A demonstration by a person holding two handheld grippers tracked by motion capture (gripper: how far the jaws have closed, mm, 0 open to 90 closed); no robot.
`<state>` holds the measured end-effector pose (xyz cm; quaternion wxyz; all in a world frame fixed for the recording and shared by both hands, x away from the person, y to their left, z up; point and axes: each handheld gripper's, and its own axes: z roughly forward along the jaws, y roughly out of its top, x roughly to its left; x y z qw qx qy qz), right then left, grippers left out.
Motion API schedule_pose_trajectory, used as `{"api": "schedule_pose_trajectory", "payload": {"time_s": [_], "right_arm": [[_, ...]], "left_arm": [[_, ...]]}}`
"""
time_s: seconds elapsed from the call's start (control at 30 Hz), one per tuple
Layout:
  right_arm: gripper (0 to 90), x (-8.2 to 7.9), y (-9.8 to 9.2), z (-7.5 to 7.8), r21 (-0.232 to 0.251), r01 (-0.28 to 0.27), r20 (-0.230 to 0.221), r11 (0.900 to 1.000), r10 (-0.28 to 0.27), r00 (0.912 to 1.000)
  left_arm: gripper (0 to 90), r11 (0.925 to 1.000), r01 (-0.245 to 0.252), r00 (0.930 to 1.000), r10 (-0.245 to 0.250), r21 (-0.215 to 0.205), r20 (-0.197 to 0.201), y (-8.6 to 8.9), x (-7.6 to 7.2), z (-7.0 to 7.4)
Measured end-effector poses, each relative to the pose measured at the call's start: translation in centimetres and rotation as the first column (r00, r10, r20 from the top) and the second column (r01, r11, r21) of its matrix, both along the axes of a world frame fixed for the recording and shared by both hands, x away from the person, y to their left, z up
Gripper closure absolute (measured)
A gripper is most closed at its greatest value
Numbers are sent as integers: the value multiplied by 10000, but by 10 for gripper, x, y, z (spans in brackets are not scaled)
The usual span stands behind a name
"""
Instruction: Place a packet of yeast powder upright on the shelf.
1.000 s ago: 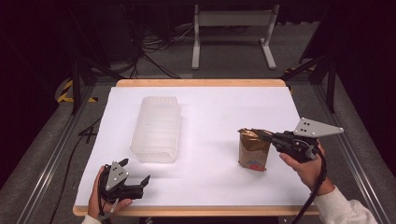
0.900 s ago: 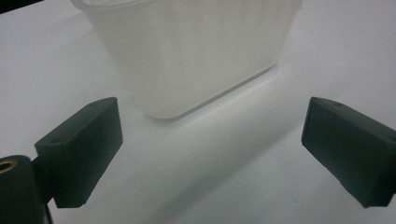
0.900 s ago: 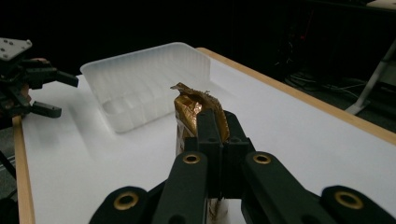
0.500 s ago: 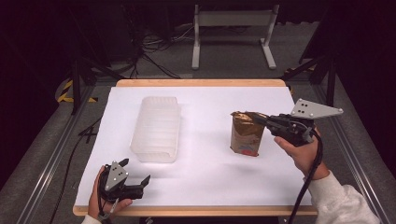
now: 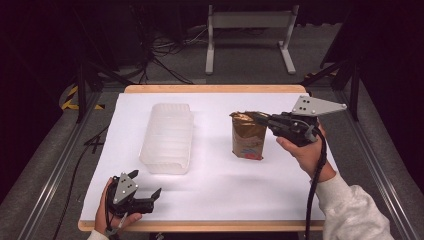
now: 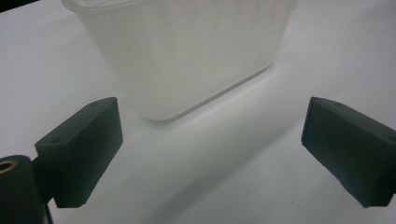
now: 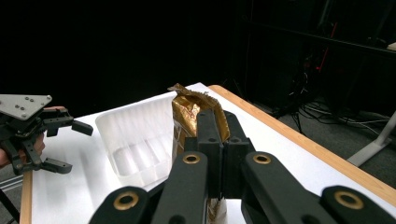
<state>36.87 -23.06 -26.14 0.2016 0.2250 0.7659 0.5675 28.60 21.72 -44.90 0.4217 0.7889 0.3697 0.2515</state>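
Near the tabletop's (image 5: 220, 200) front left corner, the left hand-held gripper (image 5: 146, 199) rests with its jaws spread wide and nothing between them, pointing toward the clear plastic container (image 5: 167, 137), which lies just beyond it with its long axis running from front edge to back edge. Farther back and toward the right edge, the right hand-held gripper (image 5: 260, 119) is clenched on the crumpled top of the gold foil bag (image 5: 247, 136), which hangs upright just to the right of the container. A move leftward would bring the bag over the container's open top.
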Motion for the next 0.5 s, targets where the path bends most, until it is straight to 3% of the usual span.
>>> {"api": "schedule_pose_trajectory", "payload": {"time_s": [0.5], "right_arm": [[890, 20, 44, 6, 21, -386, 99, 9993, 386, 9992]], "left_arm": [[62, 10000, 35, 10000, -35, -23, 55, 0, 0, 0]]}}
